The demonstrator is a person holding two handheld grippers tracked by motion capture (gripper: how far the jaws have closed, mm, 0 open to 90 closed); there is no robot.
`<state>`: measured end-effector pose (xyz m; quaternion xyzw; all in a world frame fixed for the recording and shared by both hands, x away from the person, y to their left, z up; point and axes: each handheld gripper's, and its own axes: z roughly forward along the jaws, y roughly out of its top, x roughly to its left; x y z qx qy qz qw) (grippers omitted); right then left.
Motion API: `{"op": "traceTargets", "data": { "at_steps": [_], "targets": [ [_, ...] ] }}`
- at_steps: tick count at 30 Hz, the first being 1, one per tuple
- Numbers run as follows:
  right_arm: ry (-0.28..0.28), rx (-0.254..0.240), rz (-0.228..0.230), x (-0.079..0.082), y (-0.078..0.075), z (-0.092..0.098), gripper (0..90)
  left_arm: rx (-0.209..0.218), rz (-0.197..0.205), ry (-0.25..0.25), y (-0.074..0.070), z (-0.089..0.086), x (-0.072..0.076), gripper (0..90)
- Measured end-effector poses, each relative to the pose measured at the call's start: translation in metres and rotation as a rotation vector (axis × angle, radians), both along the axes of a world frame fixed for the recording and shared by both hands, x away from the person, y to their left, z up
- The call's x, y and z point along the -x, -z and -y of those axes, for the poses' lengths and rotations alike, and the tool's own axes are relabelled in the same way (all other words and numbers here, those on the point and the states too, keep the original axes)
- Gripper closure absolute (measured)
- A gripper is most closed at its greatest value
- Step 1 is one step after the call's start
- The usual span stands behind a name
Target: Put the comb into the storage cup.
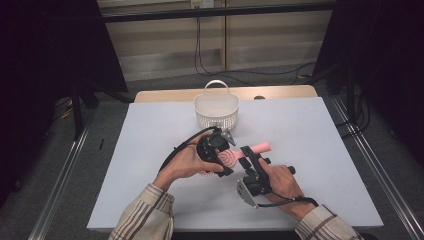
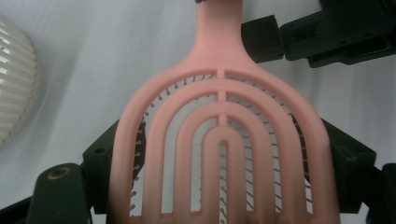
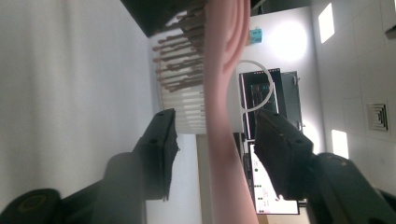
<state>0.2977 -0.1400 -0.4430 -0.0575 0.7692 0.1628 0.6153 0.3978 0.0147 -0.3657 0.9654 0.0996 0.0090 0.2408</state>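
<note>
- Pink plastic hairbrush [image 1: 239,153], vented head with concentric arches, is held above the white table [image 1: 310,150] between the two grippers, near the person's edge.
- Left gripper [image 1: 216,150]: the left gripper view shows its black jaws pressed against both flanks of the brush head [image 2: 219,149], so it is clamped on the brush; bristles point away from the camera.
- Right gripper [image 1: 252,162]: in the right gripper view the handle [image 3: 226,154] runs up between the jaws, with a gap on either side; the jaws stand apart, though blur makes light contact hard to rule out.
- Step in hand, as judged: a hand-over, or a shared grip on the handle. Done well, the right jaws close squarely across the handle's middle before the left gripper lets go, and the brush is kept level so it cannot twist out.
- White slatted basket [image 1: 216,109] with a hoop handle stands beyond the brush, well apart from it, at the table's far side; it is a likely destination.
</note>
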Motion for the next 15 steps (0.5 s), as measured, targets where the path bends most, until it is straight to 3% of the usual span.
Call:
{"op": "traceTargets", "data": {
  "at_steps": [5,15],
  "targets": [
    [0.005,0.027,0.036,0.0018,0.0030,-0.0038,61.4,-0.010,-0.004,0.011,0.0012,0.0033,0.0004,19.9],
    [0.019,-0.001,0.053,0.0013,0.0027,-0.0035,72.9,0.004,-0.023,0.009,0.0006,0.0101,-0.0011,19.9]
  ]
}}
